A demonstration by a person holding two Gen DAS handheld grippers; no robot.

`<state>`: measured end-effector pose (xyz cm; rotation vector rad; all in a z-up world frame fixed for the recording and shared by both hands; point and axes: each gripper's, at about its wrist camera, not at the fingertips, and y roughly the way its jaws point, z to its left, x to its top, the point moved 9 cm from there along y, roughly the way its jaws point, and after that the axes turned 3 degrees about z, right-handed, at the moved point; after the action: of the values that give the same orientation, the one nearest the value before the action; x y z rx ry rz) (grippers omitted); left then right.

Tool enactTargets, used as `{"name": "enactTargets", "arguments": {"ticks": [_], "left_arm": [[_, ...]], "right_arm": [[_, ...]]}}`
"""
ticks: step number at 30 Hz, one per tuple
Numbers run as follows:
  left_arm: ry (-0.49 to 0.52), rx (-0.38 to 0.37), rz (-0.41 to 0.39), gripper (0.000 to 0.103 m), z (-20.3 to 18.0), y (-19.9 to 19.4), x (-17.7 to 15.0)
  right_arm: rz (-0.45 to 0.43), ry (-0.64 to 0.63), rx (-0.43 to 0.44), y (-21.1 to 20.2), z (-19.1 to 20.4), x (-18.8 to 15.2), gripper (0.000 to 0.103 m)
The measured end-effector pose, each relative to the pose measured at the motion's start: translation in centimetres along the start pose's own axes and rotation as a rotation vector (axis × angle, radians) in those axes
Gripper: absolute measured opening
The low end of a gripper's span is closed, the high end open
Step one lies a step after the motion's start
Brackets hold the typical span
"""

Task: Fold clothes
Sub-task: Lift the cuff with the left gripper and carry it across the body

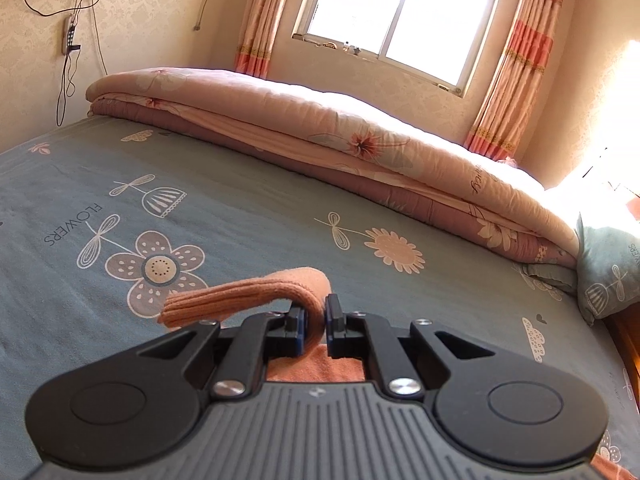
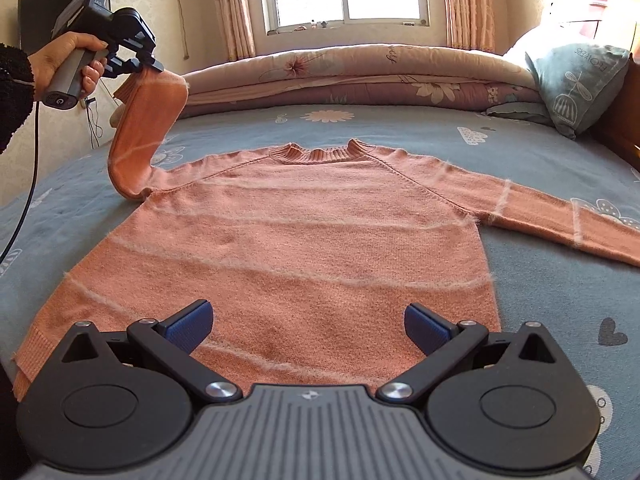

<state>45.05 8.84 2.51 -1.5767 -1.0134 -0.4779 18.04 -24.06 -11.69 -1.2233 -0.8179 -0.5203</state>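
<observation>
Two grippers over an orange sweater lying flat, front up, on the bed's blue flowered sheet. Left gripper, jaws clamped on the cuff of one sleeve, lifts it above the sweater's shoulder. Right gripper, jaws spread and empty, hovers near the sweater's hem.

A home bedroom is being shown: a bed is being covered by a grey-blue flower-printed sheet, a folded pink floral quilt and matching pillow; striped pink curtains are being lit by the window.
</observation>
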Motion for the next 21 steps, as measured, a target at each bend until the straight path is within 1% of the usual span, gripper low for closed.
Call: {"name": "enactTargets", "arguments": {"ticks": [6, 13, 18, 21], "left_arm": [[0.020, -0.043, 0.023, 0.007, -3.4, 1.0, -0.8], [0.050, -0.122, 0.060, 0.007, -8.1, 1.9, -2.2], [0.080, -0.168, 0.094, 0.007, -11.1, 2.4, -3.9], [0.107, -0.193, 0.117, 0.008, -12.6, 2.5, -5.3]], "right_arm": [[-0.006, 0.042, 0.013, -0.4, -0.7, 0.2, 0.103], [0.022, 0.072, 0.016, 0.1, -1.3, 0.1, 0.103], [0.018, 0.068, 0.015, 0.0, -1.3, 0.1, 0.103], [0.033, 0.078, 0.007, 0.2, -1.6, -0.1, 0.103]]}}
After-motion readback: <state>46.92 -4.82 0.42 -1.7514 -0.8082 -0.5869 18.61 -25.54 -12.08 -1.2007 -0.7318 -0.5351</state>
